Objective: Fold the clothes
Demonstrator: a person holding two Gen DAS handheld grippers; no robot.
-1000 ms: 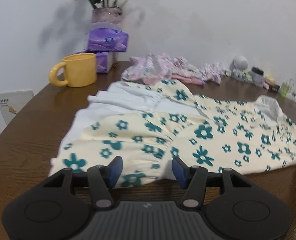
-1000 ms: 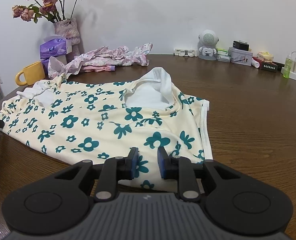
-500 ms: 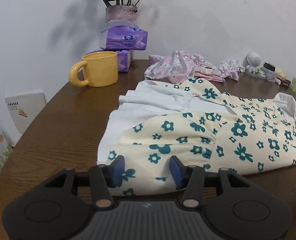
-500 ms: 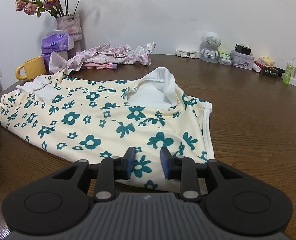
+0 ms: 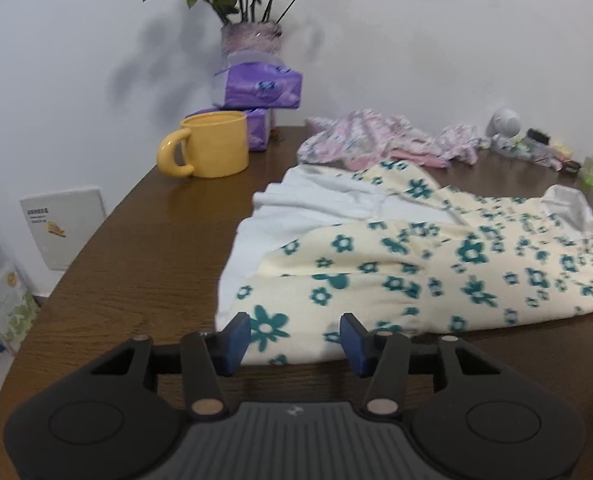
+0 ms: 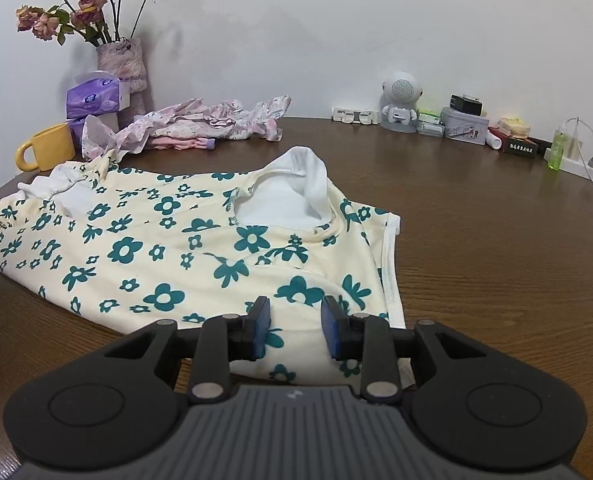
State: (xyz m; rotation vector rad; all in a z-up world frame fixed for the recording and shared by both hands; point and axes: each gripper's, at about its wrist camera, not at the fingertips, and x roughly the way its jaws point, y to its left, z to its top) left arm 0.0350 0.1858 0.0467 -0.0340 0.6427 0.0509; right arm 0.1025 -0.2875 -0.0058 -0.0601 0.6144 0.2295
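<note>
Surface: where the dark wooden table (image 6: 476,240) meets a plain white wall, a cream floral dress (image 6: 168,240) lies spread flat, its white collar raised.
Room: a vase of dried roses (image 5: 250,36), purple tissue packs (image 5: 262,88) and a yellow mug (image 5: 212,144) stand at the back, beside crumpled pink clothes (image 6: 208,120).
Left gripper (image 5: 295,338): jaws wide apart, straddling the dress hem, gripping nothing.
Right gripper (image 6: 295,326): jaws apart over the dress's near edge, clamping nothing.
Right view only: a white robot-shaped speaker (image 6: 400,100), a tin, a green bottle.
Left view only: a white card (image 5: 62,224) against the wall.
Writing: too small to read.
</note>
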